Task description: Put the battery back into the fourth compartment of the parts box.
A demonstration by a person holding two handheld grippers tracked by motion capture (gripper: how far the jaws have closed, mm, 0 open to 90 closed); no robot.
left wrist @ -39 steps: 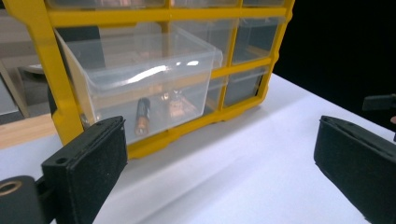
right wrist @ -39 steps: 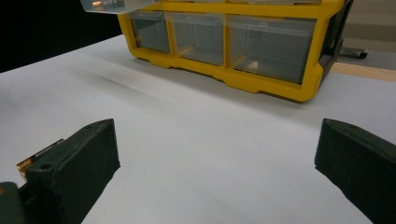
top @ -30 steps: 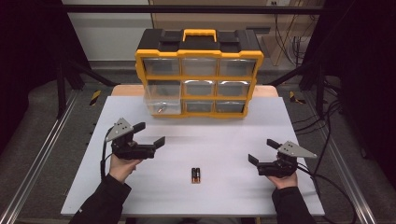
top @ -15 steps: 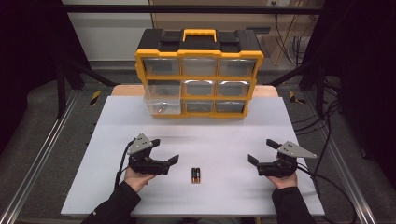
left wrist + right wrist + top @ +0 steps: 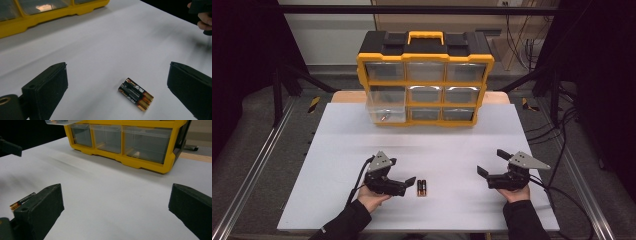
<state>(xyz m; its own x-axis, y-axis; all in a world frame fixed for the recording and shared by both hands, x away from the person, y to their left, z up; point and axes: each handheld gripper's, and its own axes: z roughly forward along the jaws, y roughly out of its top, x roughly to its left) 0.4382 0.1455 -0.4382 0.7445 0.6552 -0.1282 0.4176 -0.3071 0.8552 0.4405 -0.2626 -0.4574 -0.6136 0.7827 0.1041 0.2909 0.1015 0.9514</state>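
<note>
Down at the lower middle of the frame, the pair of batteries (image 5: 421, 187) lies on the white counter (image 5: 452, 145), just beside the wide-open, empty left gripper (image 5: 406, 184); the right gripper (image 5: 492, 163) gapes empty too.

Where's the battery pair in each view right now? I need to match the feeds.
High view: battery pair lies low centre on the table, just right of the left gripper.
Left gripper view: low, right of centre, between the jaws.
Right gripper view: far left, behind the left jaw.
Shared landmark: yellow organizer.
</note>
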